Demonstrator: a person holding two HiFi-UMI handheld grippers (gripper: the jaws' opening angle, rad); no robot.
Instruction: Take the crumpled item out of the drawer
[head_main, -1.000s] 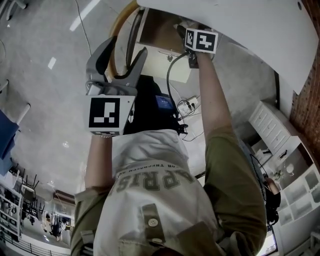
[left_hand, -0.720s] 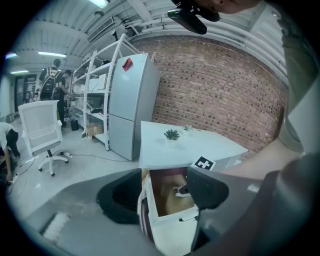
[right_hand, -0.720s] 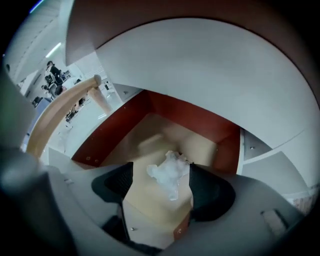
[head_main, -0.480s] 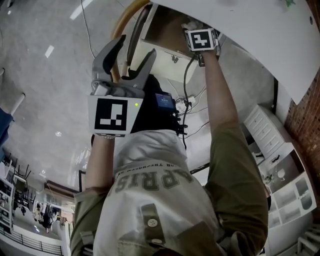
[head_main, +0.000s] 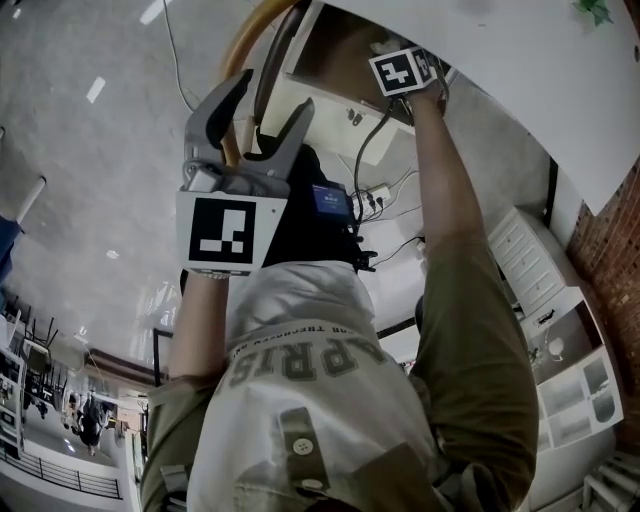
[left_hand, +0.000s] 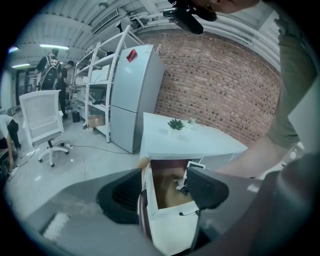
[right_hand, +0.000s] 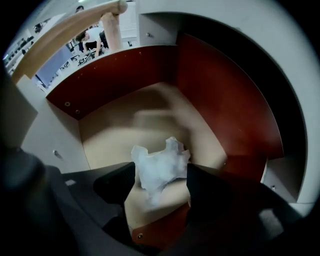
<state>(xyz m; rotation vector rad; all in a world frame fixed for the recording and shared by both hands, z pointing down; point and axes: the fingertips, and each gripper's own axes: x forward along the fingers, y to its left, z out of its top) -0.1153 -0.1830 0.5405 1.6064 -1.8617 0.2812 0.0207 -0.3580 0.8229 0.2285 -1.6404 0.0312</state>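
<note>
A crumpled white paper ball (right_hand: 162, 167) lies on the pale floor of the open drawer (right_hand: 130, 125), which has red-brown walls. My right gripper (right_hand: 160, 176) reaches down into that drawer with one jaw on each side of the paper. Its jaws are closing and still stand wide. In the head view only its marker cube (head_main: 400, 72) shows at the drawer (head_main: 335, 50) opening, and the fingertips are hidden inside. My left gripper (head_main: 250, 105) hovers open and empty to the left of the drawer, well short of it. The left gripper (left_hand: 165, 197) view looks over at the drawer (left_hand: 167, 195).
The drawer hangs under a white desk top (head_main: 520, 70) that carries a small plant (left_hand: 175, 124). A chair with a curved wooden back (head_main: 245, 45) stands left of the drawer. Cables and a power strip (head_main: 375, 200) lie on the floor. Further off are a white shelf unit (head_main: 560, 300) and a fridge (left_hand: 132, 100).
My right gripper has pushed further up the view and into the drawer. The left gripper rose a little and then held still.
</note>
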